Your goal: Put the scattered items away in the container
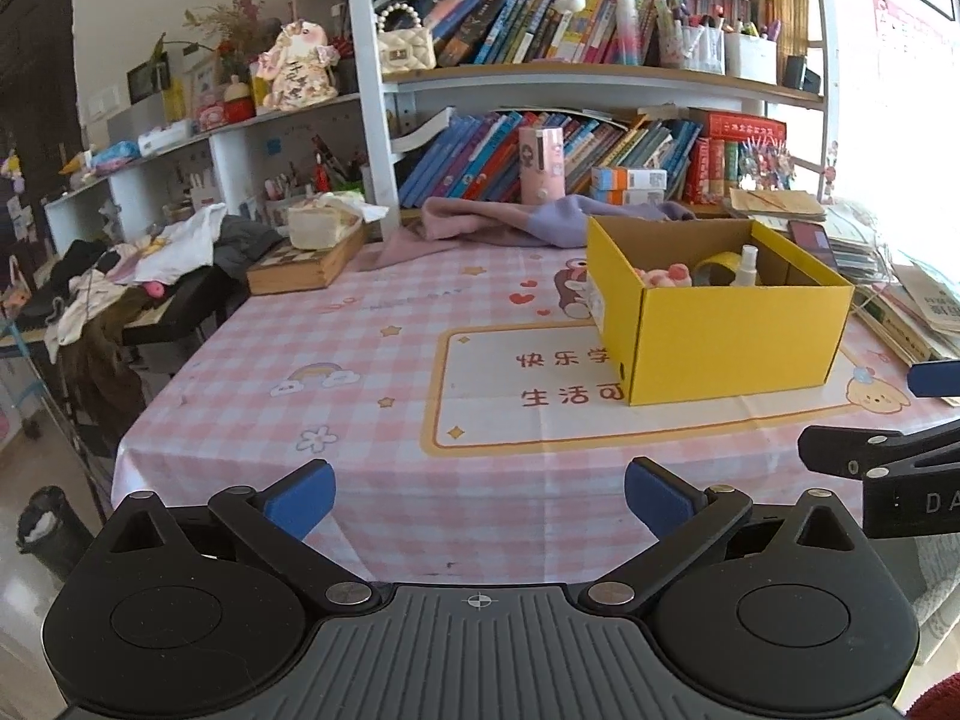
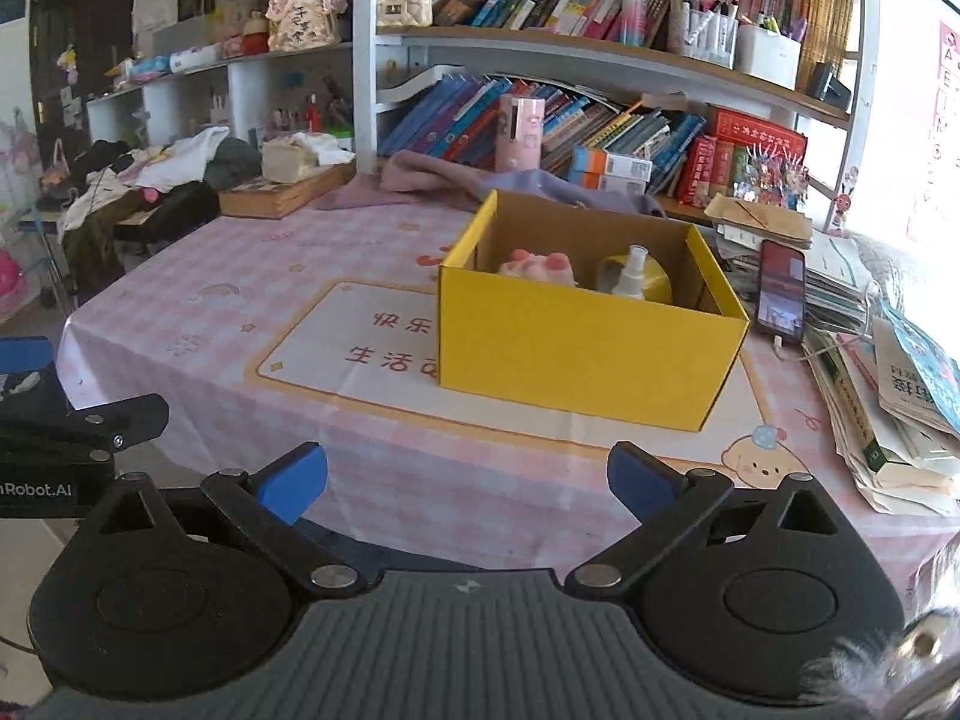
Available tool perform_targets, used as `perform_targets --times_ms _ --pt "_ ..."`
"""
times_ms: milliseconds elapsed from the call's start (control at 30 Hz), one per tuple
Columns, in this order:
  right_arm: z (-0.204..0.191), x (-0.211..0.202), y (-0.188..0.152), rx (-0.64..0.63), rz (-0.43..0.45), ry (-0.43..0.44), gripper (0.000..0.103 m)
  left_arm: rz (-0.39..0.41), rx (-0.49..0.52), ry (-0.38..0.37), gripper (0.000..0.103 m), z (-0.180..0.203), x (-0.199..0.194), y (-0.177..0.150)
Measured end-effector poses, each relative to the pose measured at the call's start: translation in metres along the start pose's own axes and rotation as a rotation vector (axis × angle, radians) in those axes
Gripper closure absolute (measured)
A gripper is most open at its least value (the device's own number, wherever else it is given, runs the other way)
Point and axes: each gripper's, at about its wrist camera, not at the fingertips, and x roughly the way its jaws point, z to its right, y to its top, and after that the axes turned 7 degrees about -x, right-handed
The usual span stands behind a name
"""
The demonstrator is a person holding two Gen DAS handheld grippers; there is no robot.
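Note:
A yellow cardboard box [image 1: 726, 336] stands on the pink checked tablecloth; it also shows in the right wrist view [image 2: 576, 354]. Inside it are a pink plush toy [image 2: 537, 267], a small white spray bottle [image 2: 633, 273] and a yellow tape roll [image 2: 657, 279]. My left gripper [image 1: 479, 495] is open and empty, low over the table's near edge, left of the box. My right gripper [image 2: 468, 480] is open and empty, in front of the box. The right gripper's side shows at the right edge of the left wrist view [image 1: 888, 456].
A phone [image 2: 780, 291] and stacks of books and papers [image 2: 888, 396] lie right of the box. A pink-purple cloth [image 1: 498, 219] and a wooden box with tissues [image 1: 306, 264] sit at the back. Bookshelves [image 1: 588, 78] stand behind. Clothes pile on a side table [image 1: 120, 282] to the left.

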Motion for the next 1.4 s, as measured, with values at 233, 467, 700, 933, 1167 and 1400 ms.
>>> perform_targets --times_ms 233,467,700,933,1167,1400 --pt "-0.002 0.000 0.000 0.003 -0.003 0.002 0.000 -0.022 -0.017 -0.005 0.000 -0.005 0.001 -0.001" --pt "-0.003 0.001 0.000 0.006 -0.015 0.003 0.000 -0.038 -0.020 -0.025 0.000 -0.005 0.002 -0.003" --pt "-0.003 0.001 0.000 0.006 -0.026 0.000 0.000 -0.047 -0.024 -0.039 0.000 -0.005 0.003 -0.002" --pt "-0.005 0.003 -0.001 0.002 -0.037 0.006 0.000 -0.053 -0.028 -0.035 0.000 -0.007 0.003 -0.002" --pt "-0.010 0.004 -0.001 -0.005 -0.045 0.008 0.000 -0.066 -0.038 -0.043 0.000 -0.009 0.005 -0.003" --pt "-0.012 0.006 -0.002 -0.011 -0.054 0.010 0.000 -0.075 -0.043 -0.046 0.000 -0.009 0.007 -0.004"
